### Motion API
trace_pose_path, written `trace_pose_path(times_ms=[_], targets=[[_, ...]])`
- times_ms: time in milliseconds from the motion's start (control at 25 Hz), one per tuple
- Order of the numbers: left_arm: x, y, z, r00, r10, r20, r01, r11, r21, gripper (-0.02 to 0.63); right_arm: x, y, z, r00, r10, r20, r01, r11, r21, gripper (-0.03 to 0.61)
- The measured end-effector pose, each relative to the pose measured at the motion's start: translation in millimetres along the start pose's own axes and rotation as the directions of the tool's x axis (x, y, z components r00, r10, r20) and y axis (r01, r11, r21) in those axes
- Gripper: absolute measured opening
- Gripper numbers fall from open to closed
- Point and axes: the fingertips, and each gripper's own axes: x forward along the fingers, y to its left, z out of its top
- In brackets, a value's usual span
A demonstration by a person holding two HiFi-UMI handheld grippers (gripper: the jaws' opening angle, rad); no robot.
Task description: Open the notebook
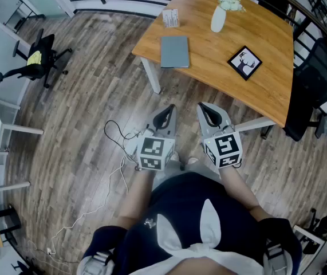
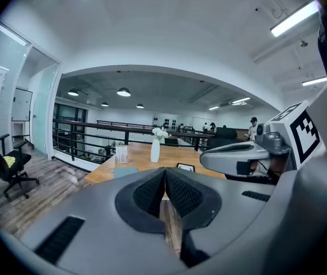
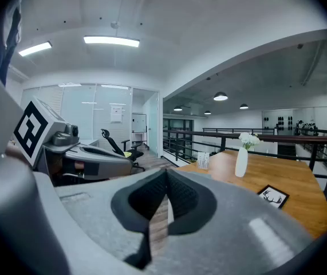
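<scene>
Close in, the person is holding both tools out in front of the body, side by side and tipped a little downward over the wooden floor (image 1: 89, 119). The left gripper (image 1: 165, 112) is keeping its jaws pressed together on nothing, and the right gripper (image 1: 208, 110) is likewise showing its ribbed pads meeting with nothing between them. Neither one is touching any object; both are hanging short of the table (image 1: 266, 85), whose near edge lies ahead of them. Farther on, the notebook (image 1: 174, 51) is lying flat and closed near the table's left corner, apart from the framed picture (image 1: 244, 62) to its right, with a small card stand (image 1: 170, 18) and a white vase (image 1: 218, 17) of flowers beyond. By the look of it the task is only at the approach step, with the cover not yet lifted. The next move probably calls for stepping up to the table, parting one pair of jaws and catching the cover's free edge, perhaps while the other gripper is steadying the book.
</scene>
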Motion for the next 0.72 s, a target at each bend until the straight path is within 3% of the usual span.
trace_pose_path(times_ms=[320,560,720], targets=[[8.0,20.8,-18.1,1.0,-0.013,-0.01,0.013,1.0,-0.002,0.018,22.0,7.1,-7.3,0.999,-0.039,0.016,0.039,0.999,0.016,-0.003],[35.1,30.6,-19.4,0.999,-0.033,-0.026,0.033,0.999,-0.007,0.024,38.0,-14.0,-20.5,0.997,-0.075,-0.007,0.075,0.997,0.026,-0.002],[68.1,43.0,-14.7,0.999,-0.03,-0.038,0.031,0.999,0.023,0.117,62.5,-37.7,-22.0,0.997,-0.069,-0.017,0.07,0.997,0.036,-0.003]])
